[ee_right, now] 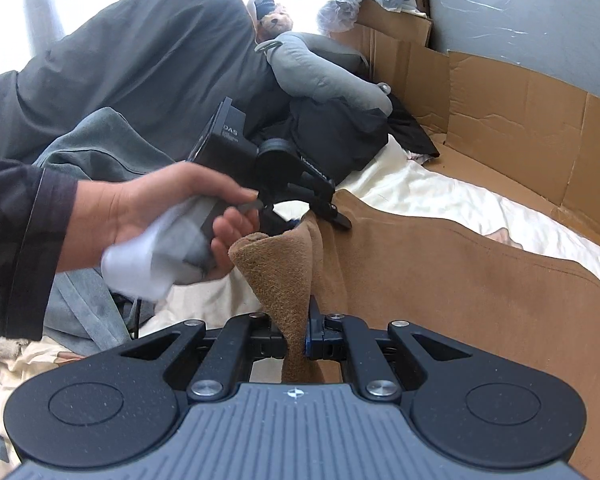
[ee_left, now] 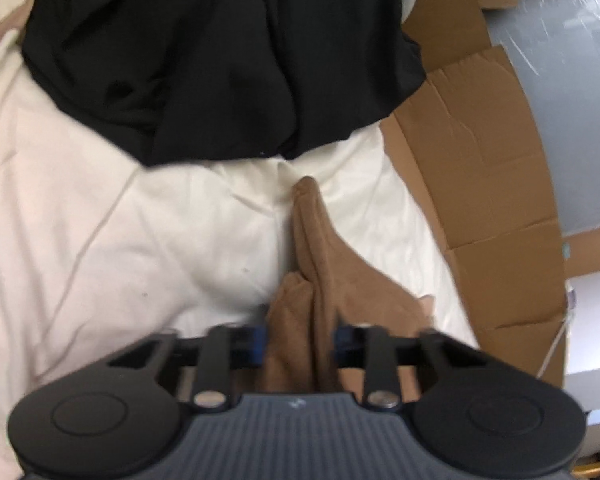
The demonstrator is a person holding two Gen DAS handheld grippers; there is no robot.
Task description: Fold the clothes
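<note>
Both claws pinch the brown garment (ee_right: pixel 440 276); only right wrist shows a hand (ee_right: pixel 148 220).

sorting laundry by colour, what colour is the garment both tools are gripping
Tan brown garment, plain with no pattern; it shows best in the right wrist view.

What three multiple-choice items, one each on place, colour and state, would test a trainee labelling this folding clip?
1. Where does the black garment lie?
A. on the white sheet
B. on the cardboard
C. in a drawer

2. What colour is the held cloth?
A. green
B. brown
C. red

3. How are the right tongs?
A. wide open
B. shut on nothing
C. shut on the cloth

Key: 1 A, it spreads over the sheet; 2 B, the fabric is tan-brown; 3 C, a bunched corner sits pinched between the fingers.
</note>
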